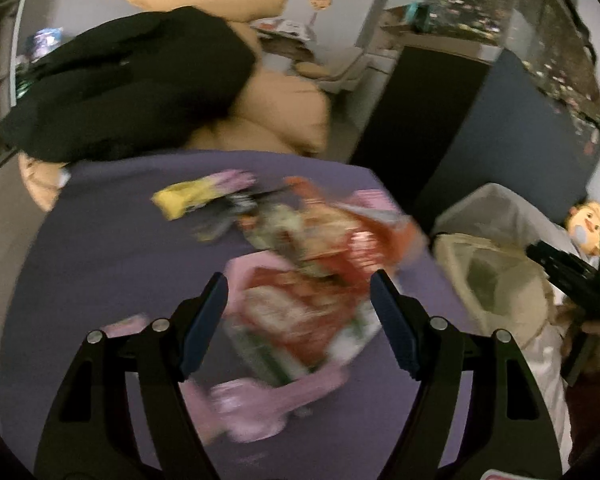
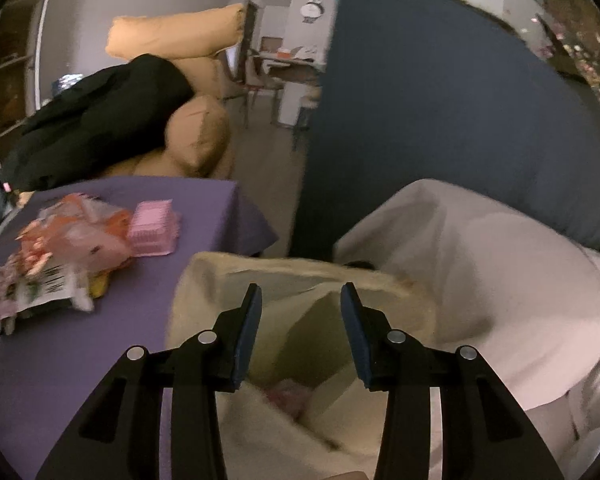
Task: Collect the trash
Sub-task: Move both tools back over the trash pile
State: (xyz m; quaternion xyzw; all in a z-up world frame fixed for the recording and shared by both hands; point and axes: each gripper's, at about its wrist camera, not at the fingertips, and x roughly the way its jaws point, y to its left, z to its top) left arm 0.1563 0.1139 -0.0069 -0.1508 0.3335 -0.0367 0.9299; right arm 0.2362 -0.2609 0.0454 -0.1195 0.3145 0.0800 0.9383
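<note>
Your right gripper [image 2: 300, 312] is over the bag mouth with its jaws apart and nothing between them; your left gripper [image 1: 298, 312] is coming onto the wrapper pile.

One pink scrap [image 2: 288, 394] seems to lie inside the cream bag [image 2: 204, 280], so that drop looks done. The remaining snack wrappers [image 1: 300, 248] and a pink packet [image 2: 153, 228] sit on the purple tablecloth [image 1: 100, 240], just beside the bag. Your left jaws stand wide and empty above the red-and-white wrapper [image 1: 296, 316]: lower them, pinch one edge, then carry it across.

Bag mouth [image 2: 300, 320] unobstructed below right hand-held gripper [image 2: 300, 312], wrapper pile [image 1: 300, 248] crowding purple table [image 1: 100, 260]
</note>
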